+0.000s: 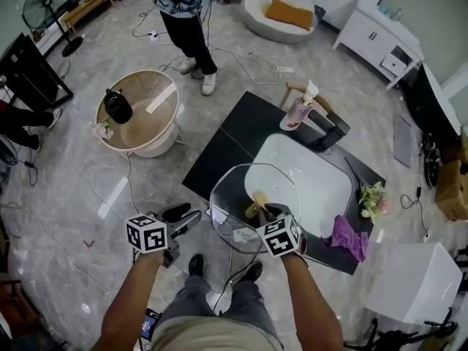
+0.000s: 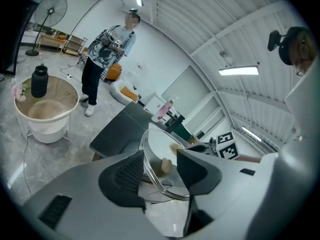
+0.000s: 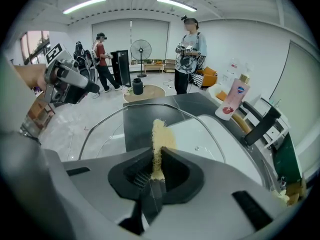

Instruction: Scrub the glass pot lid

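Plainly, pink-labelled bottle (image 1: 298, 112), print illegible, right gripper (image 3: 156, 156) clamping yellow sponge (image 3: 161, 136).

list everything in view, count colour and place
glass pot lid: 1, clear, beige knob, over the sink's near edge
sponge: 1, yellow, in the right gripper's jaws
sink: 1, white, set in the counter
counter: 1, black
faucet: 1, black, behind the sink
soap bottle: 1, white and pink, beside the faucet
cloth: 1, purple, right of the sink
flowers: 1 bunch, pale, counter's right edge
round table: 1, beige, left of the counter
bottle: 1, black, on the round table
fan: 1, black, far left
bystanders: 2, one beyond the counter, one at the left edge
left gripper: 1, grey, open, left of the lid
right gripper: 1, grey, shut on the sponge
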